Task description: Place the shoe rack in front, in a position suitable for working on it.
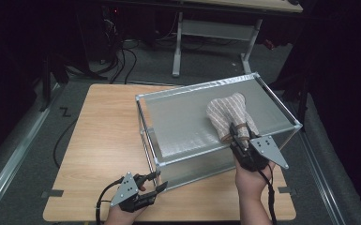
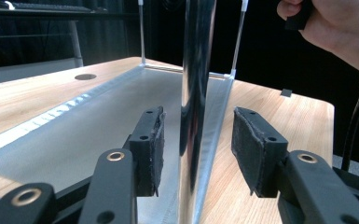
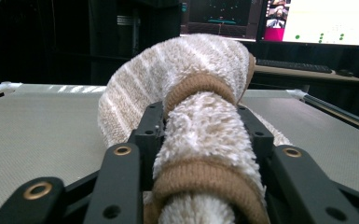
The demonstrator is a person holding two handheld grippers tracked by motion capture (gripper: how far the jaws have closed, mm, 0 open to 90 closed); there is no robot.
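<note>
A silver metal rack with a mesh top shelf (image 1: 183,126) stands on the right half of the wooden table (image 1: 103,136). A beige striped fluffy sock bundle (image 1: 225,112) lies on the shelf near its front right. My right gripper (image 1: 240,133) reaches onto the shelf from the front. In the right gripper view its jaws (image 3: 200,140) hug the bundle (image 3: 186,60), pads against its sides. My left gripper (image 1: 157,180) sits low at the rack's front left corner post (image 1: 155,164). The shiny post (image 2: 196,70) stands between its jaws (image 2: 198,149), with a gap at each pad.
A bare stretch of table lies left of the rack. Beyond the table are another desk's white legs (image 1: 178,47) and floor cables (image 1: 122,61). A lit monitor (image 3: 321,21) glows behind the shelf. The person's right hand (image 2: 335,28) hangs above the rack's lower shelf (image 2: 98,130).
</note>
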